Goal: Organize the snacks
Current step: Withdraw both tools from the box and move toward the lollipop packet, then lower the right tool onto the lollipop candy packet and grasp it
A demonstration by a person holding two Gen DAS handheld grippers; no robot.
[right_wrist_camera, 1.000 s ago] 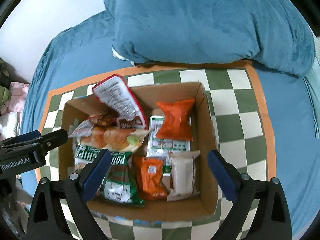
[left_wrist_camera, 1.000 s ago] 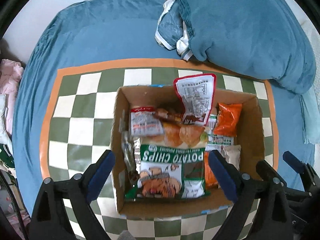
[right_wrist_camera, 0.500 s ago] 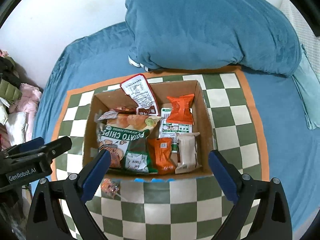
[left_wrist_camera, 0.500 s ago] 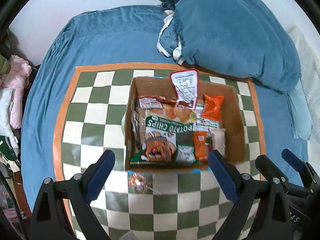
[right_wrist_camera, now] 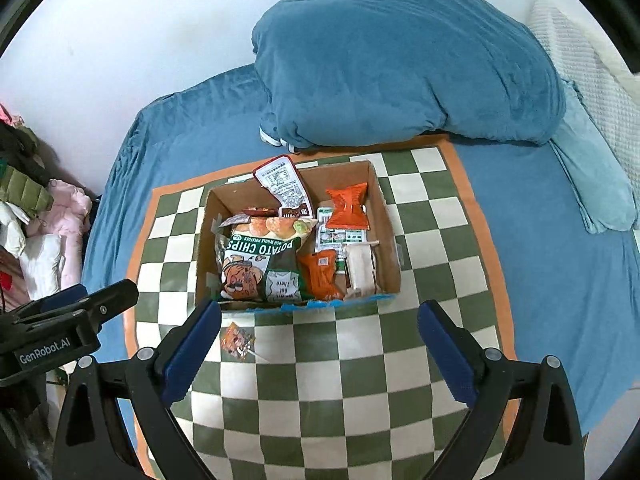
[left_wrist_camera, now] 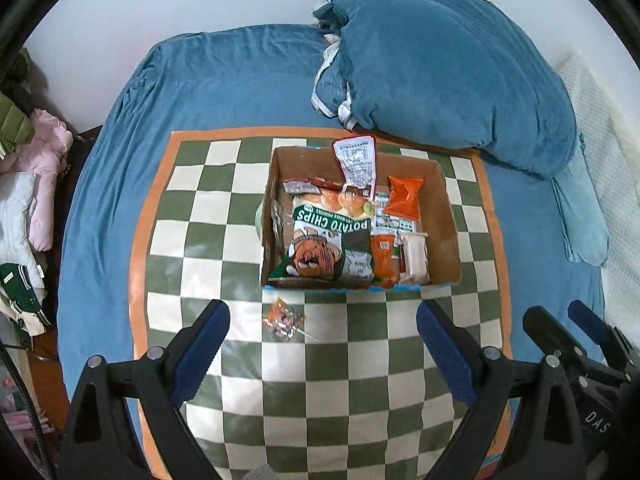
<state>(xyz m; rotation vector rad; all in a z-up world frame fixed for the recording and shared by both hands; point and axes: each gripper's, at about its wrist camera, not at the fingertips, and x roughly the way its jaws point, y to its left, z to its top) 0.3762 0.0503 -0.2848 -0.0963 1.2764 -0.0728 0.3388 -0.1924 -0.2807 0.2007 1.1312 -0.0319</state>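
Observation:
A cardboard box [left_wrist_camera: 446, 208] [right_wrist_camera: 386, 216] sits on a green-and-white checkered mat [left_wrist_camera: 340, 380] [right_wrist_camera: 340, 380]. It holds several snack packs: a green potato chips bag [left_wrist_camera: 324, 244] [right_wrist_camera: 260, 264], a red-edged pouch standing upright [left_wrist_camera: 356, 164] [right_wrist_camera: 284, 188], orange packets [left_wrist_camera: 404, 198] [right_wrist_camera: 347, 204] and a beige pack [left_wrist_camera: 414, 256] [right_wrist_camera: 360, 268]. A small wrapped lollipop [left_wrist_camera: 283, 318] [right_wrist_camera: 237, 340] lies on the mat in front of the box. My left gripper [left_wrist_camera: 322, 344] is open and empty, above the mat and short of the box. My right gripper [right_wrist_camera: 320, 344] is open and empty too.
The mat lies on a bed with a blue sheet [left_wrist_camera: 220, 80]. A bunched blue duvet [left_wrist_camera: 448, 76] [right_wrist_camera: 400, 64] lies behind the box. Piled clothes [left_wrist_camera: 28, 184] sit left of the bed. A light blue cloth [right_wrist_camera: 596, 184] lies at right.
Both grippers have pulled back and up from the box, so it looks smaller and farther. The lollipop on the mat has come into view. Both stay open.

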